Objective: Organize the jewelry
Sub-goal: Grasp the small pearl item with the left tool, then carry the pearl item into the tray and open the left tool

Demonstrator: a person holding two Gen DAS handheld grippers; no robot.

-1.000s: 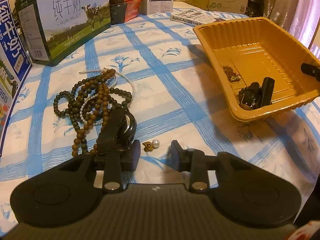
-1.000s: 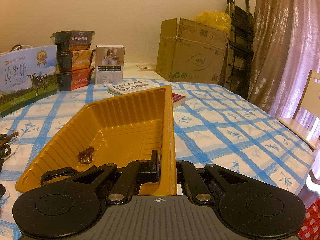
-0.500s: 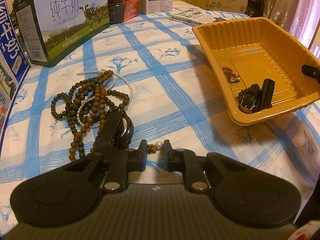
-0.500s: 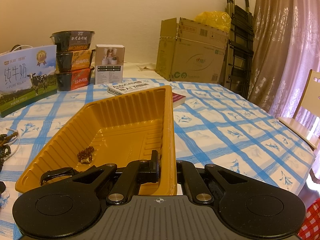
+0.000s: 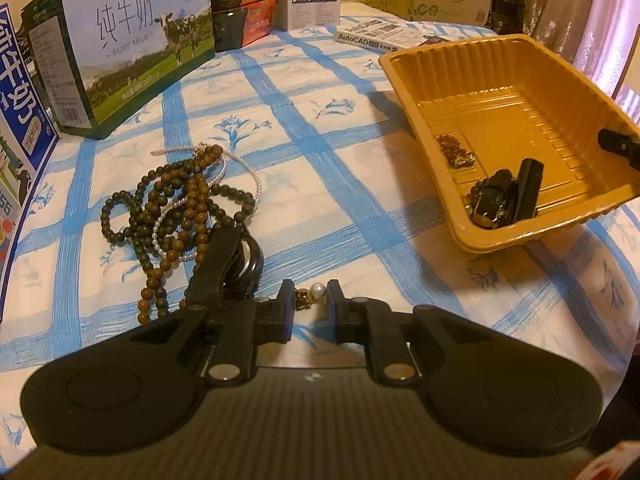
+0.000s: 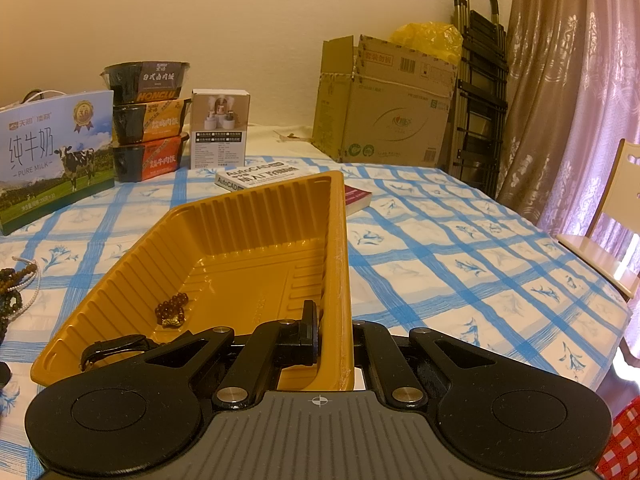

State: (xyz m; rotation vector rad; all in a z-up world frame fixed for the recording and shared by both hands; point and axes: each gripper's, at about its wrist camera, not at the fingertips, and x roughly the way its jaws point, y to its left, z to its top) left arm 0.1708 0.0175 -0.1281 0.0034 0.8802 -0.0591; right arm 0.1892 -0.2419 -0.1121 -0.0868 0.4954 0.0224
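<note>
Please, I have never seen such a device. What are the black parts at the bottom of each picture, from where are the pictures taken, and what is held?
There is no robot here. A person holds a tool in each hand; each tool has two jaws and a camera looking along them. The black shapes are those tools. One picture comes from the left gripper, the other from the right gripper. On the blue-checked white tablecloth lie a tangle of brown, green and pearl bead strings and a black strap with a ring. The left jaws are shut on a small gold-and-pearl piece. The right jaws pinch the wall of the ribbed yellow plastic tray, which holds a black watch and a small brown bead bracelet.
</note>
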